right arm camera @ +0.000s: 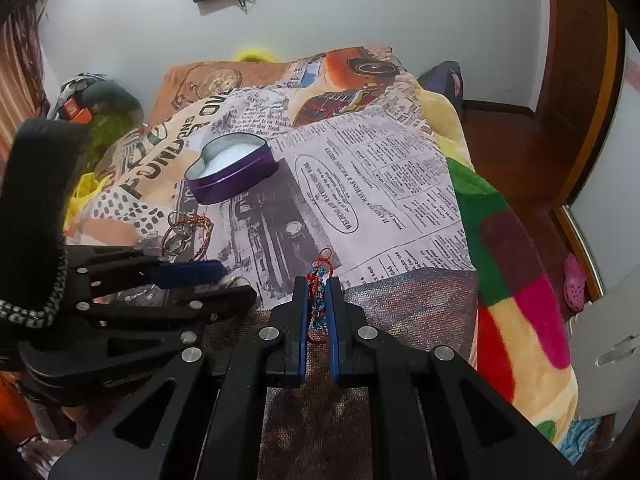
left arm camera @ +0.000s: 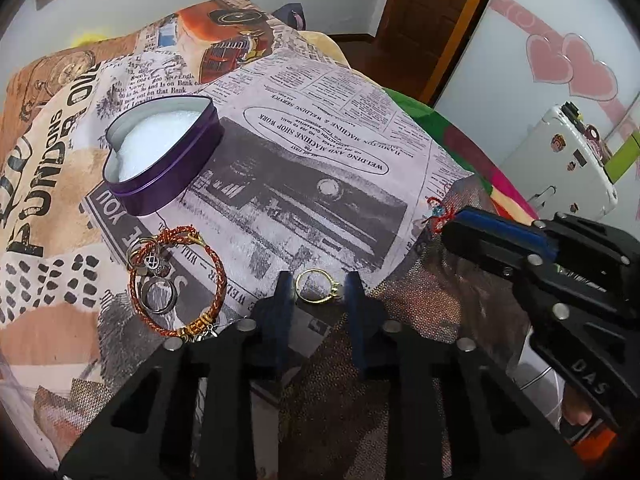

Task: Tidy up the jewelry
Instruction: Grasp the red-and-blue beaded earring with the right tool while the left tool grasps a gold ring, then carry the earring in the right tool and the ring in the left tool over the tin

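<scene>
A purple heart-shaped tin point(left arm camera: 160, 156) with white padding lies open on the newspaper-print bedspread; it also shows in the right wrist view point(right arm camera: 232, 174). My left gripper point(left arm camera: 318, 284) is open, its fingertips either side of a gold ring point(left arm camera: 318, 286) on the cloth. Left of it lie a red-and-gold braided bracelet point(left arm camera: 176, 284) and silver rings point(left arm camera: 158, 296). My right gripper point(right arm camera: 318, 284) is shut on a red cord bracelet with blue beads point(right arm camera: 319, 300). The right gripper also shows in the left wrist view point(left arm camera: 450, 224), at the right.
The bedspread point(left arm camera: 320, 128) covers a bed with a colourful blanket point(right arm camera: 512, 264) along its right edge. A white appliance point(left arm camera: 560, 160) and a wooden door point(left arm camera: 436, 12) stand beyond the bed. The left gripper point(right arm camera: 224, 280) sits close to the left of the right one.
</scene>
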